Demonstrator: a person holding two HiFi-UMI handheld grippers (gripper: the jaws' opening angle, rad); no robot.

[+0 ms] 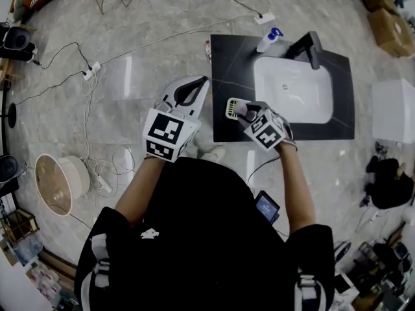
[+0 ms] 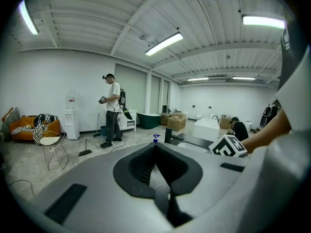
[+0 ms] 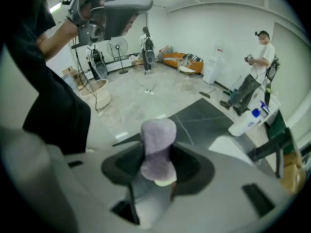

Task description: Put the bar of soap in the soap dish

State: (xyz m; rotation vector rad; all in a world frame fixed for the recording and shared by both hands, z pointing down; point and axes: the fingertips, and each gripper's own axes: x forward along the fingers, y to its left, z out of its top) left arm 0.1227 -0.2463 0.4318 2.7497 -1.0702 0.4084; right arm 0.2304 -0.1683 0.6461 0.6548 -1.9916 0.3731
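- Right gripper (image 3: 158, 160): the jaws are clamped on the bar of soap (image 3: 158, 147), a lilac block that stands upright between them and sticks out past their tips.
- Soap dish (image 1: 233, 107): a pale green slotted tray at the 7 o'clock corner of the dark counter (image 1: 227, 57). It lies at about 10 o'clock from the right gripper's marker cube.
- Position of the soap: in the head view the gripped bar sits at the dish's 3 o'clock edge, either touching it or just above it (contact cannot be told). The right gripper view does not show the dish.
- Left gripper (image 2: 155, 150): the jaws are closed on each other with nothing between them. It is held off the counter at 9 o'clock from the dish and takes no part in the work.
- Sink (image 1: 295, 99): the white basin at 3 o'clock from the dish is not involved.
- Progress (a judgement): the pick-up and the carry look done. What is left is to lower the bar onto the slots, open the jaws and withdraw.
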